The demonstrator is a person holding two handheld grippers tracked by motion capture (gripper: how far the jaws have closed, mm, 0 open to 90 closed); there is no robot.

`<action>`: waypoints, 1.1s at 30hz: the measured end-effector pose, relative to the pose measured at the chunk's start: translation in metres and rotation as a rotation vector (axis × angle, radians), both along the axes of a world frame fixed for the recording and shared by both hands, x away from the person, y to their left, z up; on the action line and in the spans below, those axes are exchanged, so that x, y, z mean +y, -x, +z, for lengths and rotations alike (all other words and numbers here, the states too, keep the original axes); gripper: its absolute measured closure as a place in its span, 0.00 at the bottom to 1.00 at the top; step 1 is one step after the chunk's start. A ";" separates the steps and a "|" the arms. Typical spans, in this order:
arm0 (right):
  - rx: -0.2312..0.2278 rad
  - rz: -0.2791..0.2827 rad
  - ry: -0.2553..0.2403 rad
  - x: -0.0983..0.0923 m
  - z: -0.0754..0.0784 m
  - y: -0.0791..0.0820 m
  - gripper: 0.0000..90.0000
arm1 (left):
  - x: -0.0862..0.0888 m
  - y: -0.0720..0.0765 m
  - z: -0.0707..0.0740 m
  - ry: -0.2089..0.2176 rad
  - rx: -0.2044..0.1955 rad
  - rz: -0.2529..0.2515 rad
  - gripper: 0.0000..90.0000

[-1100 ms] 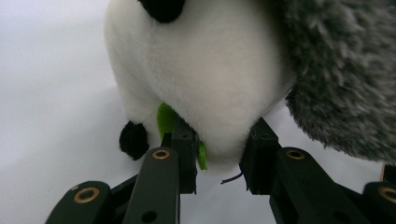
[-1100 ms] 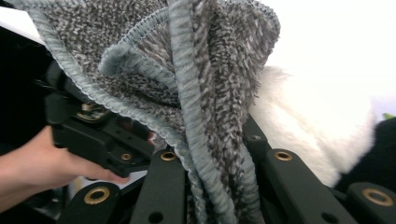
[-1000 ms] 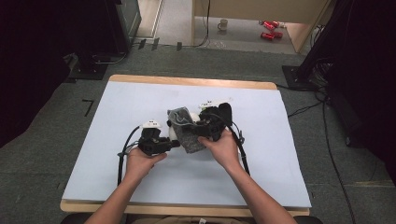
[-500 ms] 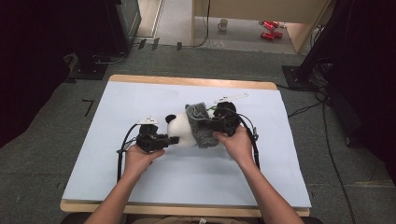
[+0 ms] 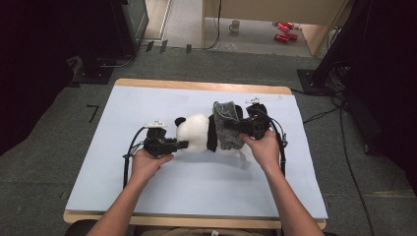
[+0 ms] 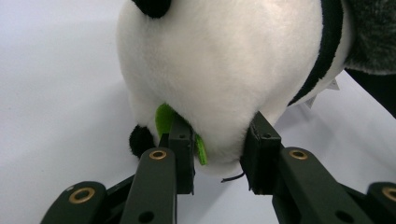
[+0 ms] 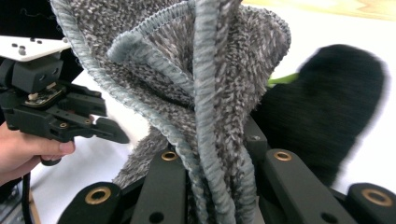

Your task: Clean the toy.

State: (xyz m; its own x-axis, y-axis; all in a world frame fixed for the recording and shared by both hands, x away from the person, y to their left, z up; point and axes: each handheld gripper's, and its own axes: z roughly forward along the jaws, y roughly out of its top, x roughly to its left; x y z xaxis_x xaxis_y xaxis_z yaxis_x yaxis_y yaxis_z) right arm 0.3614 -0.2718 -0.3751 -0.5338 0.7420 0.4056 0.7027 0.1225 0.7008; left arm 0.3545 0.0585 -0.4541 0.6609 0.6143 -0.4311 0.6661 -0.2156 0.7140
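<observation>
Lying mid-table on the pale blue mat: a panda plush, its white head pinched between the pads of the left gripper, its body wrapped in a grey knitted garment clamped by the right gripper, no legible writing anywhere.

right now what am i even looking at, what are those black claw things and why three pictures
A person sits at a table holding a hand-held gripper in each hand. The high view looks down from above; the other two come from cameras riding on each gripper.

On the table lies a plush panda. The left gripper has its jaws around the panda's white head end, beside a green felt leaf. The right gripper is shut on a grey knit garment worn around the panda's body.
</observation>
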 end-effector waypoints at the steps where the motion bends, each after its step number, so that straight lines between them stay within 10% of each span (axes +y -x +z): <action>1: -0.001 -0.009 -0.004 -0.004 0.000 -0.001 0.86 | 0.000 -0.001 0.000 0.002 0.003 0.000 0.77; 18: 0.026 -0.143 0.011 -0.047 -0.005 0.000 0.86 | -0.001 -0.006 0.002 -0.011 0.019 0.018 0.77; 33: -0.050 0.016 -0.002 0.009 0.026 0.015 0.86 | -0.005 0.001 0.004 0.007 0.015 0.035 0.76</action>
State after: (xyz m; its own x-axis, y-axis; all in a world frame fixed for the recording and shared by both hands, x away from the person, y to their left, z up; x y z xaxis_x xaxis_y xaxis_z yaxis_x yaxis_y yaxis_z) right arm 0.3465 -0.2623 -0.3496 -0.5651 0.7324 0.3798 0.6648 0.1315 0.7354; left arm 0.3537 0.0537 -0.4500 0.6326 0.6338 -0.4451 0.6838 -0.1873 0.7052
